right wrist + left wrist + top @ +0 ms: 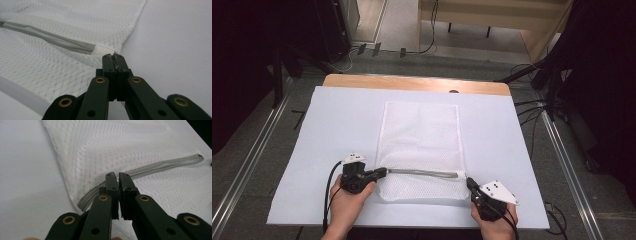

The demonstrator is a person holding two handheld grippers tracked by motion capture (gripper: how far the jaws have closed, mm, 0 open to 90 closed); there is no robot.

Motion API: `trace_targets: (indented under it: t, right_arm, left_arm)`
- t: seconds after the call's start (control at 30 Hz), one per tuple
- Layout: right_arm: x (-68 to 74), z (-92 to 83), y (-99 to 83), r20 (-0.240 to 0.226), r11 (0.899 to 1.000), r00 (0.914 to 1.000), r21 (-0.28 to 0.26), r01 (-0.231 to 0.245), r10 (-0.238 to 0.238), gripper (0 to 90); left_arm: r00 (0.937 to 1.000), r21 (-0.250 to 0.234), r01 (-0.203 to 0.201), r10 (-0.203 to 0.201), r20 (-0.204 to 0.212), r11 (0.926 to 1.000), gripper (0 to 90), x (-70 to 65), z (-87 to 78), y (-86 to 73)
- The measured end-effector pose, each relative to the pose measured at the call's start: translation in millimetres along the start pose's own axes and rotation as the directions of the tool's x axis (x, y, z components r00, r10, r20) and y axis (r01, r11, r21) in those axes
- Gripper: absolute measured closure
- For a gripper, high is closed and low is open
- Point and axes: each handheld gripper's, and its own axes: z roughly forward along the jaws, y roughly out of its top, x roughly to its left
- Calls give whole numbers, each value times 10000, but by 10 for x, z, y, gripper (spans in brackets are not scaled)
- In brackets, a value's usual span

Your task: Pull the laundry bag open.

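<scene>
A white mesh bag (419, 150) is laid flat mid-worktop. Its zipper pull (117, 178) is pinched by the closed left tool (381, 173), its right corner by the closed right tool (470, 183); jerking could tear mesh.

White mesh bag (419, 145) lies flat, grey zipper (422, 173) closed.

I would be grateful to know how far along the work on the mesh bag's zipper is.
Done: both grippers are clamped on. In hand: the left gripper pinches the zipper at the mesh bag's left edge; the right gripper pins the right corner. Left: whether it is fully zipped is unclear.
</scene>
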Motion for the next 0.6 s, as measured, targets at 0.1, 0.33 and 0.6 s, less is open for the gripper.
trace_targets:
  t: [0.1,0.33,0.6]
  right_arm:
    - [7,-7,1,36,10000,10000,-10,63,-63,900]
    - [25,-19,5,113,9997,9997,-16,228,-228,900]
    - [25,-16,4,114,9998,9997,26,218,-218,900]
  left_arm:
    - [10000,-67,35,-36,-43,10000,884,38,-54,-8]
    - [9997,-213,221,-223,-68,9995,884,197,-225,-55]
    - [9995,-137,217,-220,-230,9997,884,311,-298,-108]
